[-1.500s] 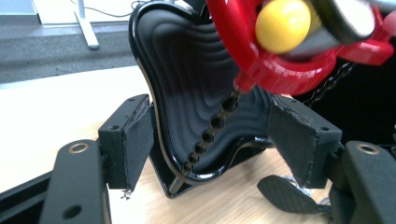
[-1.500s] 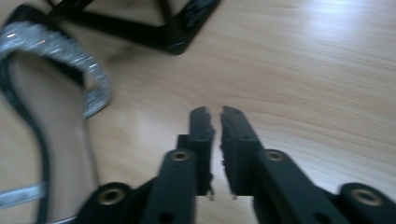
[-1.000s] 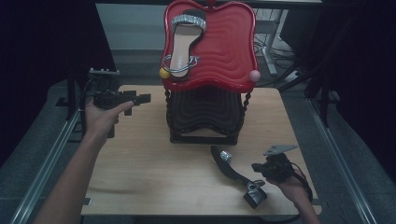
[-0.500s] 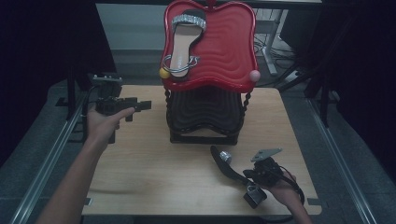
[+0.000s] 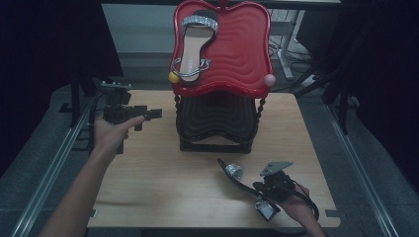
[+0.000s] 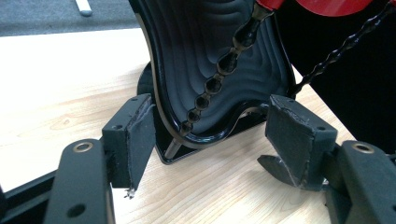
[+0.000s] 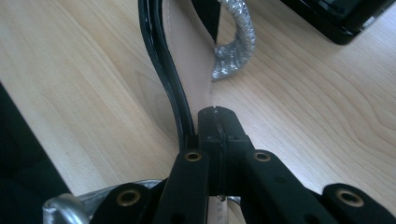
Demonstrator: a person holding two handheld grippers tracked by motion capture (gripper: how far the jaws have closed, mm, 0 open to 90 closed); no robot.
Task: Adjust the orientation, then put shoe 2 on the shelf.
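Down at the near right of the wooden table (image 5: 163, 182), we see our right gripper (image 5: 258, 189) with its jaws clamped tight on a black sandal (image 5: 232, 173), pinching the sole near one end so that the shoe lies on its side across the boards. From the right gripper view the right gripper's pads (image 7: 217, 126) meet on the tan insole, and the sandal (image 7: 187, 60) runs away from them with its glittery silver strap (image 7: 236, 42) curling off to one side and a metal ring by the jaws at the bottom edge. Our left gripper (image 5: 148, 114) hangs over the far left of the table, held level and pointing toward the shoe stand (image 5: 217, 123); its jaws stand apart with nothing between them. In the left gripper view the left gripper (image 6: 210, 140) frames the black wavy lower tray (image 6: 219, 70) of the stand, with a twisted post (image 6: 219, 74) crossing in front of it, and neither pad touches the stand. On the stand's tilted red upper tray (image 5: 242, 54) rests a matching second sandal (image 5: 195, 44), toe strap uppermost, heel ring near a yellow ball (image 5: 174, 77) at the tray's lower left corner; a pink ball (image 5: 269, 80) sits at the lower right corner.
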